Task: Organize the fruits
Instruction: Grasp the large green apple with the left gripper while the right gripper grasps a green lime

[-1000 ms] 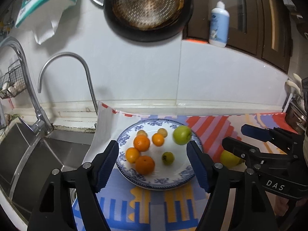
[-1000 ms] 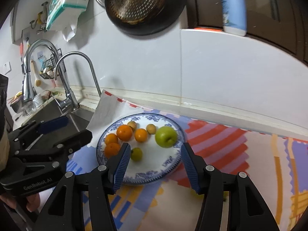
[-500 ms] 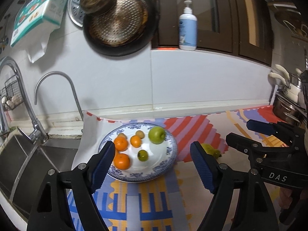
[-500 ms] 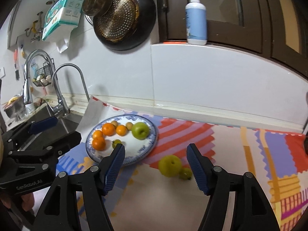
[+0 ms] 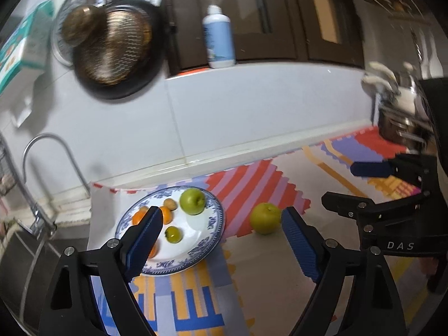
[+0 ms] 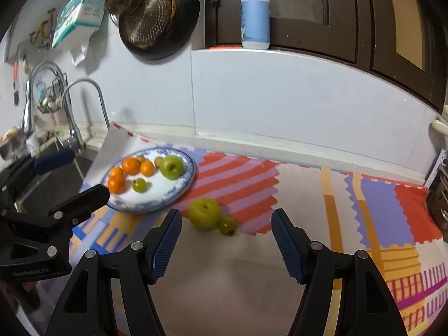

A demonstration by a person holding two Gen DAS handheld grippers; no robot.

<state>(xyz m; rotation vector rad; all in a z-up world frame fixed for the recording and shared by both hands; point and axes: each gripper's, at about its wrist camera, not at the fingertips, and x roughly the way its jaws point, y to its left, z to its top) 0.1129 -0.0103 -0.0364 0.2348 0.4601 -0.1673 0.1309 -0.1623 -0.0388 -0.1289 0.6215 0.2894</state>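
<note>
Both wrist views look down along their tongs, sharing the plate (image 5: 215, 218) (image 6: 188, 179)

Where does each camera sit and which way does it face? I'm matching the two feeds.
Left wrist: on the left gripper, looking forward over the plate; its open fingers and the right gripper's side show.
Right wrist: on the right gripper, facing the loose green apple on the mat; its open fingers and the left gripper's side show.
Shared: plate, apple, soap bottle.
</note>
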